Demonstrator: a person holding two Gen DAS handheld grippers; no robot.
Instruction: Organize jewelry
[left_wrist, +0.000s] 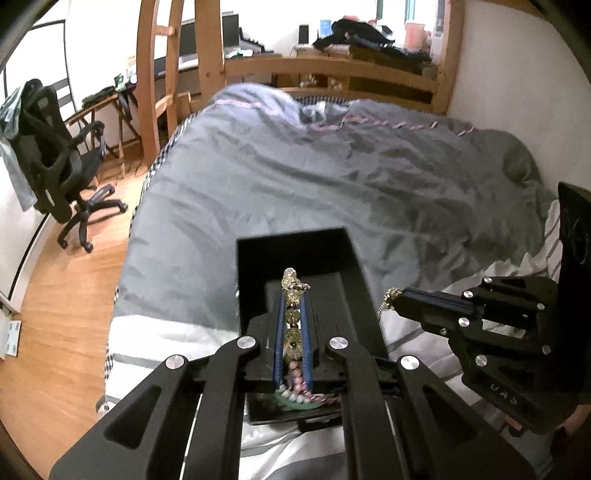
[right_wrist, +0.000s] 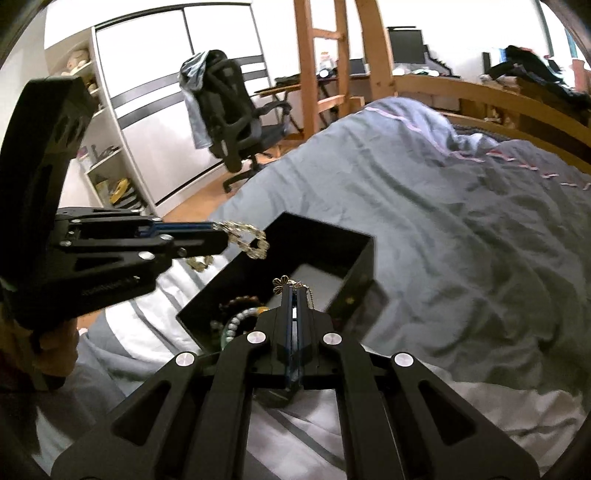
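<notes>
- Black box (right_wrist: 354, 266) is seen lying open on the bed (right_wrist: 461, 221), with bead bracelets (right_wrist: 240, 317) already inside.
- A yellow bead bracelet (left_wrist: 291, 317) is pinched in the narrowed left gripper (left_wrist: 292, 295), over the box.
- A gold flower chain (right_wrist: 282, 283) is clamped in the closed right gripper (right_wrist: 293, 295), at the box rim.
- Dropping in appears to be the step in hand; next, each piece should be lowered inside and released.
</notes>
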